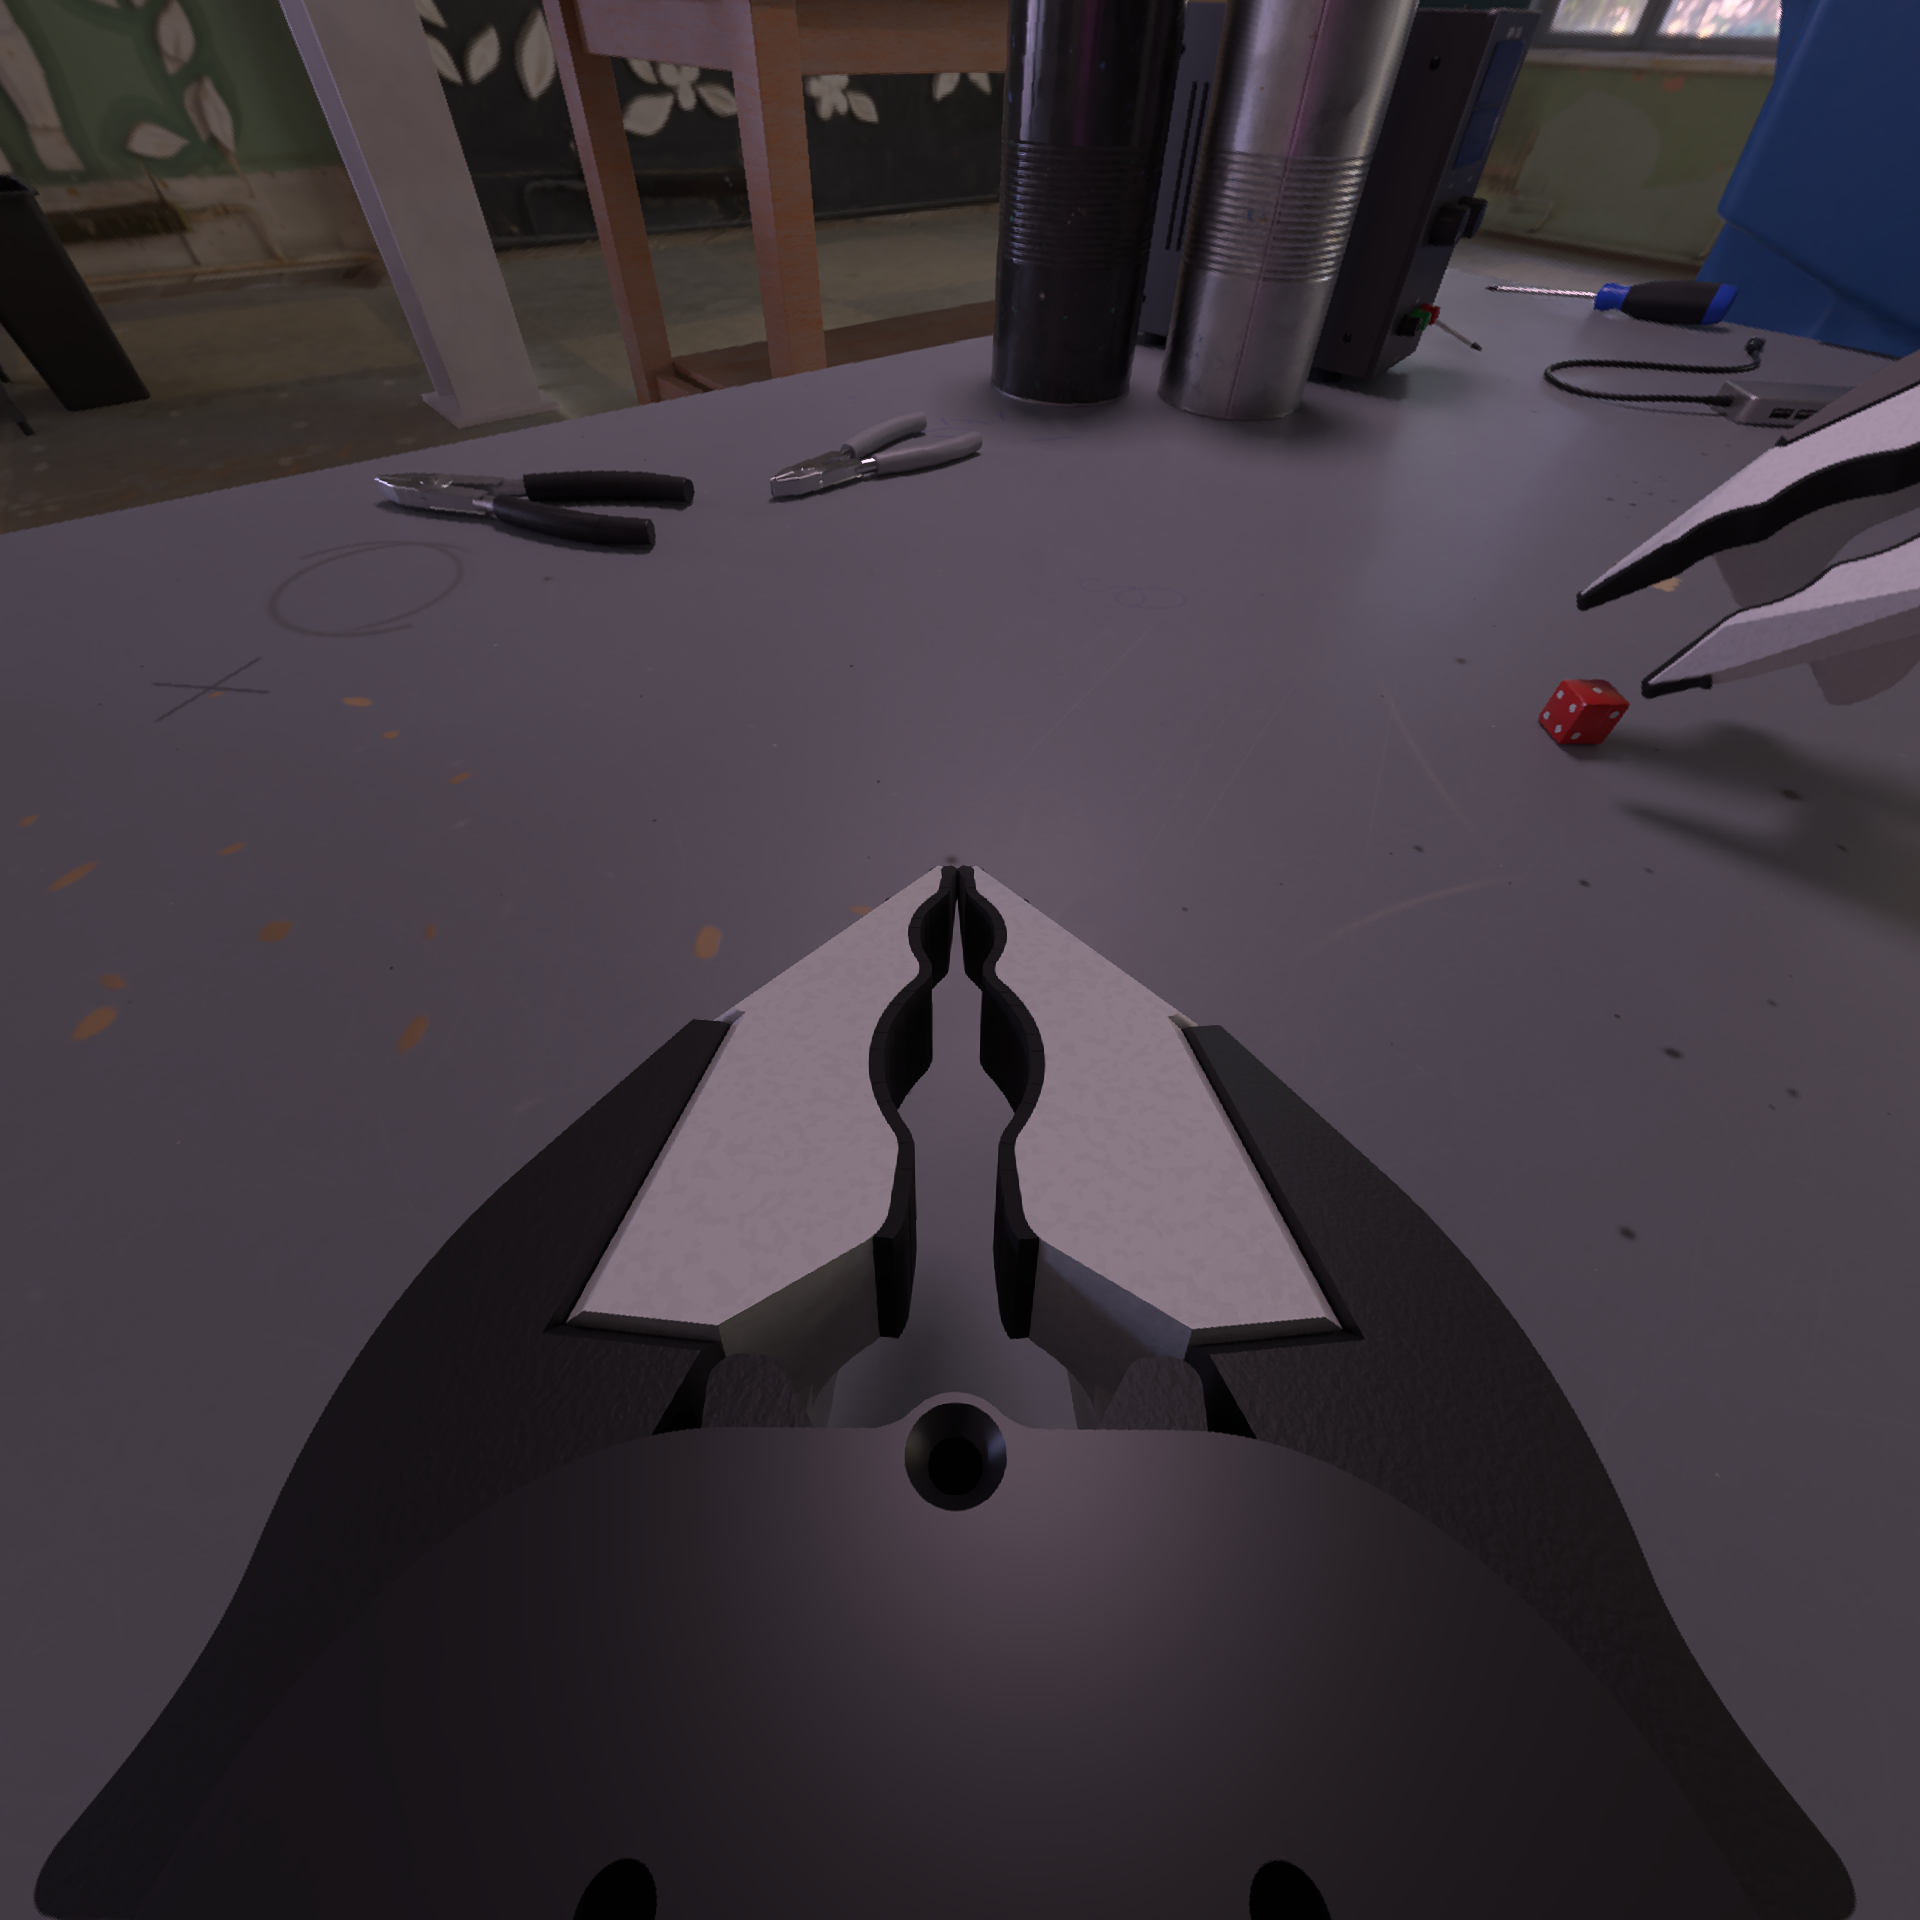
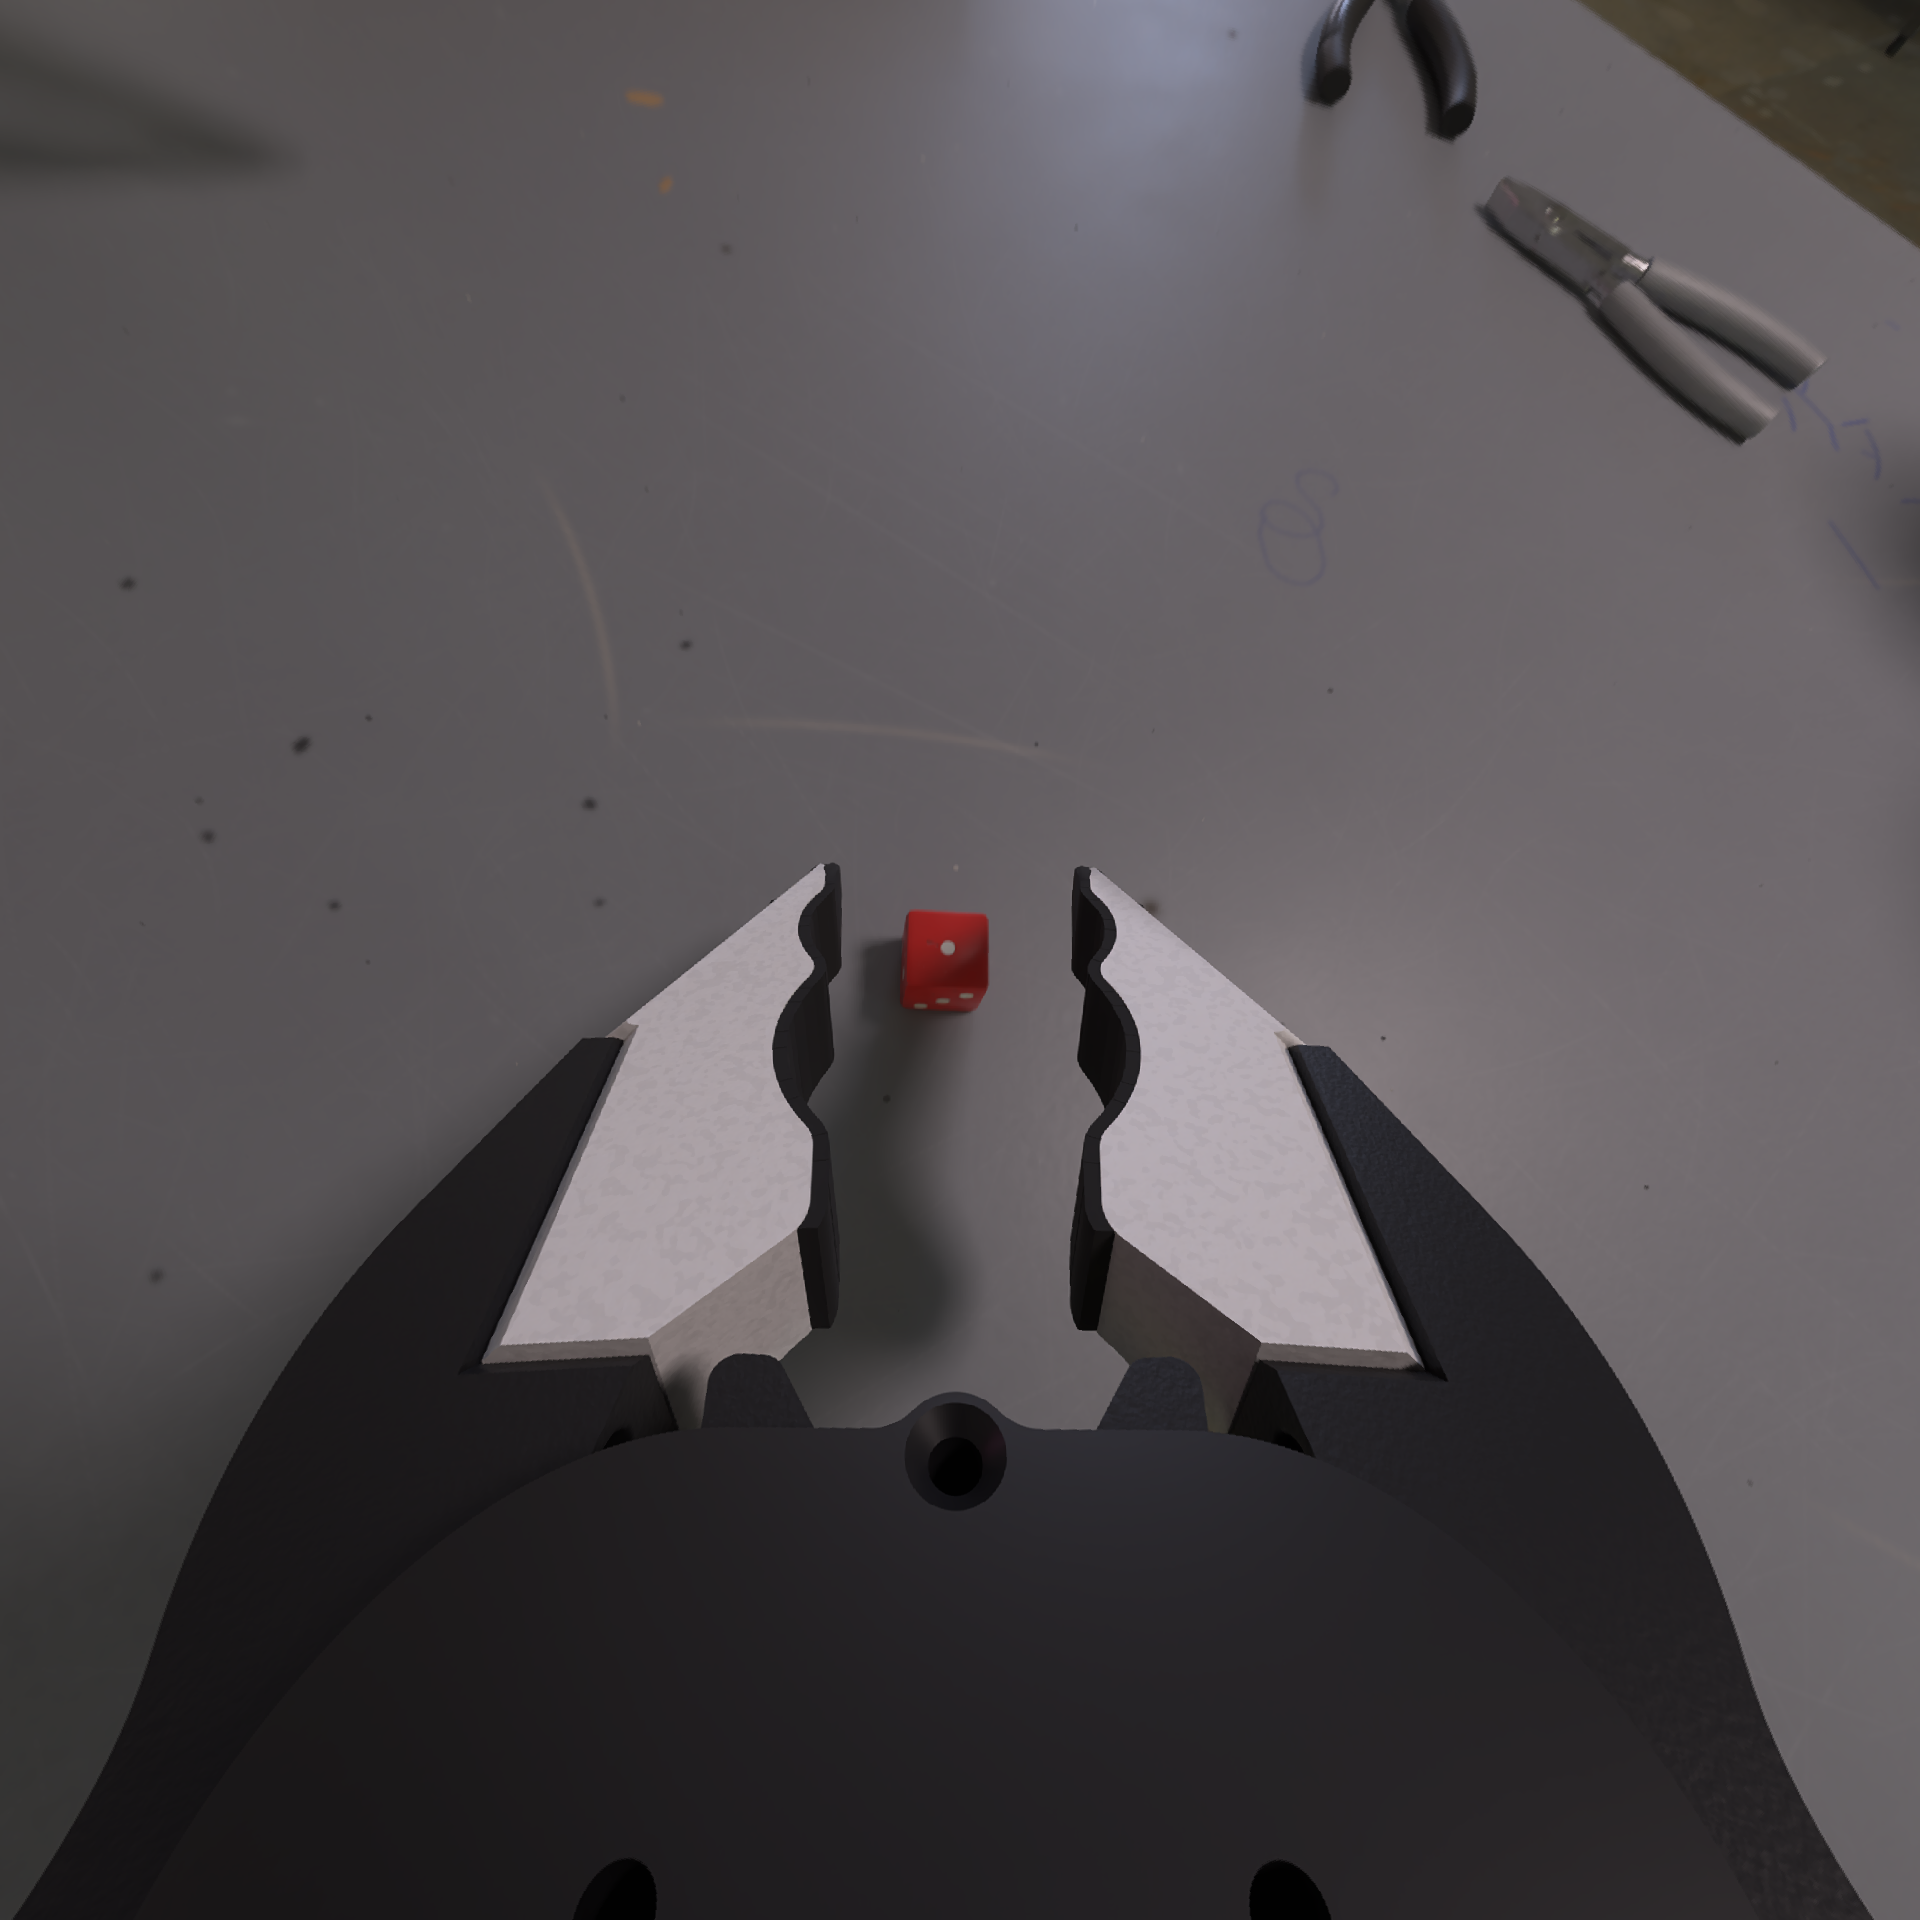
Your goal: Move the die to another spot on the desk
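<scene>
A small red die [image 2: 943,958] with white pips rests on the grey desk [image 2: 935,520]. My right gripper [image 2: 956,883] is open above it, and the die shows between the two fingers, nearer the left one, touching neither. In the left wrist view the die [image 1: 1581,713] lies at the right, with the right gripper [image 1: 1612,644] coming in from the right edge, its tips just above the die. My left gripper [image 1: 956,873] is shut and empty, low over the middle of the desk, well left of the die.
Black-handled pliers [image 1: 540,501] and grey-handled pliers [image 1: 878,455] lie at the far side. A black cylinder [image 1: 1081,208] and a silver cylinder [image 1: 1278,208] stand at the back before a dark box. A blue screwdriver [image 1: 1662,299] and a cabled hub [image 1: 1756,400] lie far right.
</scene>
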Available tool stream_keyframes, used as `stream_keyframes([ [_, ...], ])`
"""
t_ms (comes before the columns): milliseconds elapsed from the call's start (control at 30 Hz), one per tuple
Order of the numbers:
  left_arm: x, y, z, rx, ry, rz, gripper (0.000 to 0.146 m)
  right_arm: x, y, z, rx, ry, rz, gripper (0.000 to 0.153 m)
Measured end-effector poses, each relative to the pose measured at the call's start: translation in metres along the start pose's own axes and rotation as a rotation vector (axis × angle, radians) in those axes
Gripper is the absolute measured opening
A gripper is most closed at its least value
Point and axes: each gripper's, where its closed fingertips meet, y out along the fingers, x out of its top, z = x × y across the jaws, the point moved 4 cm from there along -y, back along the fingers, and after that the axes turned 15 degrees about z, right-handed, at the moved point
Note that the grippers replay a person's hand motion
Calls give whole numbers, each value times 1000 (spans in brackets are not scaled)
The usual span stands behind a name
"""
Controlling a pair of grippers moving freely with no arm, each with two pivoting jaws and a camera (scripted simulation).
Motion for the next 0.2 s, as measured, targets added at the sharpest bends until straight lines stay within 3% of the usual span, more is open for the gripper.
stream_keyframes([
  [200, 4, 2, -3, -2, 23, -25, 0, 26, -7, -9, 45, 16, -87, 46],
])
